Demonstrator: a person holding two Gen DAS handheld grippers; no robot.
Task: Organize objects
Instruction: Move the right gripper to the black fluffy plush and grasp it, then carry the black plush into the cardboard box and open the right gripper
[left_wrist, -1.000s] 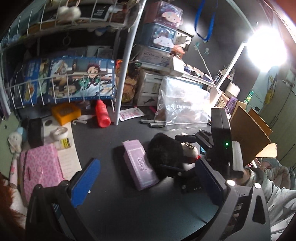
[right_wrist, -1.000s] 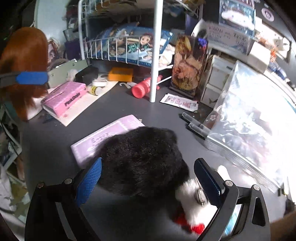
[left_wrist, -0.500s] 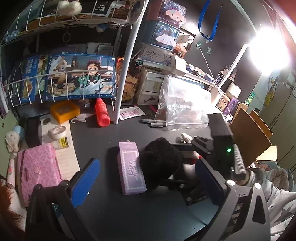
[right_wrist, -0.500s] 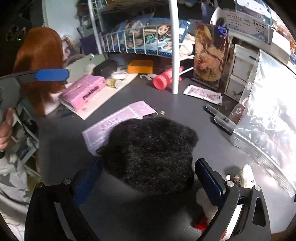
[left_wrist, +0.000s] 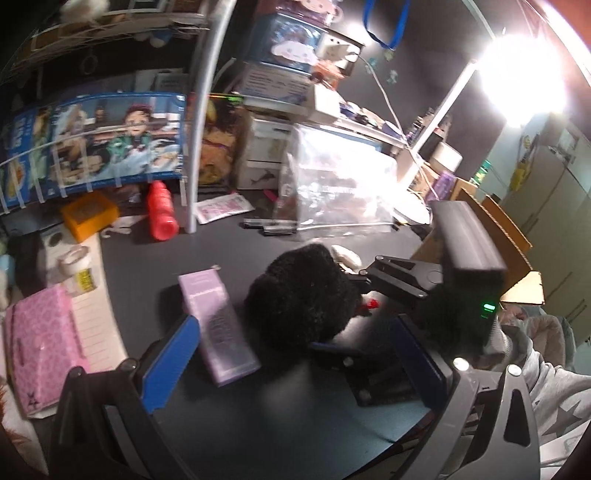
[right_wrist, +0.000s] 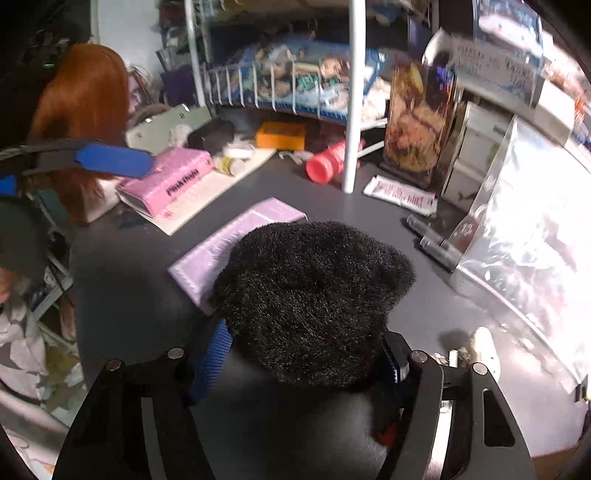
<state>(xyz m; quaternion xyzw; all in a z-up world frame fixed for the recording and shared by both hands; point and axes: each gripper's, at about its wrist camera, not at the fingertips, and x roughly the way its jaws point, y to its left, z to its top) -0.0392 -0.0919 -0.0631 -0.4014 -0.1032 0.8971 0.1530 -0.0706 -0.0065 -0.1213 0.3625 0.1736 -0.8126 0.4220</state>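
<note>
**Right jaws closing on a furry black plush**

Though the fur hides where the pads meet it, the right gripper (right_wrist: 303, 363) has just been closing its jaws, and the black plush toy (right_wrist: 310, 299) sits squarely between them; in the right wrist view the blue pads look pressed into its lower sides, so I judge it gripped. The toy rests low over the dark desk (right_wrist: 122, 280), just beside the lilac box (right_wrist: 225, 251) and partly overlapping it in that view, with the clear plastic bag (right_wrist: 524, 251) near on its other side.

By the look of it the toy is light, soft and springy. The pile will squash before the pads find any firm core, so a shallow pinch on fur alone could slip. The body's thick middle, low down, is the better place to hold than the white and red parts showing underneath (left_wrist: 369, 304).

The left gripper (left_wrist: 295, 354) hangs with its fingers wide and nothing between the pads, pointed down toward the lilac box. That box looks stiff and flat-sided, easy to take across its narrow width
</note>
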